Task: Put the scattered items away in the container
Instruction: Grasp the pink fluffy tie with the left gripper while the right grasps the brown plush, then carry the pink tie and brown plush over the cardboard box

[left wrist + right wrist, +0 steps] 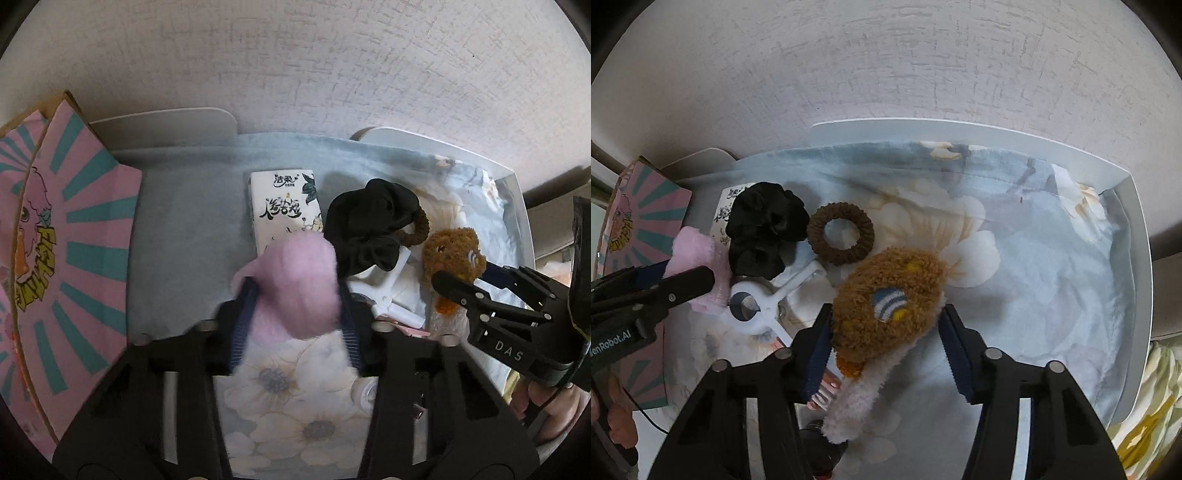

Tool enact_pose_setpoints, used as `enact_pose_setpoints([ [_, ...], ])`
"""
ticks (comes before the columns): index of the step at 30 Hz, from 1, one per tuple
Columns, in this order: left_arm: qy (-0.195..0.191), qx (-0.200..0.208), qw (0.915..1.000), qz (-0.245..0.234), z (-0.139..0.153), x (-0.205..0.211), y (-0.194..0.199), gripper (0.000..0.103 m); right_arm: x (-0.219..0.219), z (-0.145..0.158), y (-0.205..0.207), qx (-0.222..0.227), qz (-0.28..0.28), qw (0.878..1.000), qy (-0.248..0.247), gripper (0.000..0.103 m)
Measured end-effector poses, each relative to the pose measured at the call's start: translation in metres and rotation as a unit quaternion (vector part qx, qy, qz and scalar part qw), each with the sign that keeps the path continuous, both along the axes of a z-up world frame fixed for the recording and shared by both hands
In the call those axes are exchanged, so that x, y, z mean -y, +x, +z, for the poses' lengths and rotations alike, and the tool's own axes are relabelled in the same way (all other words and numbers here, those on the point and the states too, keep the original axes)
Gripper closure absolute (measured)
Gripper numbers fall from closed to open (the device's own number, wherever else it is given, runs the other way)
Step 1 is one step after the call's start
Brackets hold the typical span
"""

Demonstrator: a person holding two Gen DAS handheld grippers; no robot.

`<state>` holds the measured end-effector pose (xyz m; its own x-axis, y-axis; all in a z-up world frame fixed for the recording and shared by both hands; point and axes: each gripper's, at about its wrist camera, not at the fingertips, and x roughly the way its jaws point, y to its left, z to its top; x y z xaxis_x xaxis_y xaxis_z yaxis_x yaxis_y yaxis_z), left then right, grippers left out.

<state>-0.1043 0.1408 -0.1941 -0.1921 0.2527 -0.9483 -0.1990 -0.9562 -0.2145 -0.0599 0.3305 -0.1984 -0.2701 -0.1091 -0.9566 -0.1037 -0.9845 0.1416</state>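
At the far left we see a pink cardboard box with teal rays (74, 236) standing beside the white plastic tray (1137, 258), which is lined with a pale blue flowered cloth (1034, 258). Inside lie a white tissue packet with black lettering (280, 206), a black satin scrunchie (764, 229), a brown knitted hair ring (840, 234) and a white plastic clip (757, 306). Our left gripper (295, 295) is closed on a fluffy pink plush piece (299, 288), held low over the tray. To the right, our right gripper (886, 332) has its fingers on both sides of a brown woolly headband with a striped patch (886, 299); we cannot tell if they press it. We judge the task nearly finished: two items remain to be released.
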Motion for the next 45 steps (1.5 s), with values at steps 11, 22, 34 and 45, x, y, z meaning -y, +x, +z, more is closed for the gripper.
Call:
enact_pose_setpoints([
  [11,0.017,-0.010,0.9998,-0.002,0.030,0.010,0.010,0.082,-0.012,0.028,0.021,-0.027,-0.012,0.999,-0.023,0.071],
  [22,0.025,-0.055,0.9978,-0.026,0.085,0.030,0.046,0.082,-0.026,0.074,0.045,-0.065,-0.023,0.997,-0.016,0.071],
  [34,0.000,-0.100,0.9939,0.046,0.131,0.123,0.090,0.082,0.005,0.113,0.063,-0.091,0.017,0.996,0.013,0.071],
  [45,-0.030,-0.108,0.9825,0.149,0.136,0.218,0.133,0.082,0.091,0.147,0.010,-0.134,0.121,0.983,-0.011,0.071],
])
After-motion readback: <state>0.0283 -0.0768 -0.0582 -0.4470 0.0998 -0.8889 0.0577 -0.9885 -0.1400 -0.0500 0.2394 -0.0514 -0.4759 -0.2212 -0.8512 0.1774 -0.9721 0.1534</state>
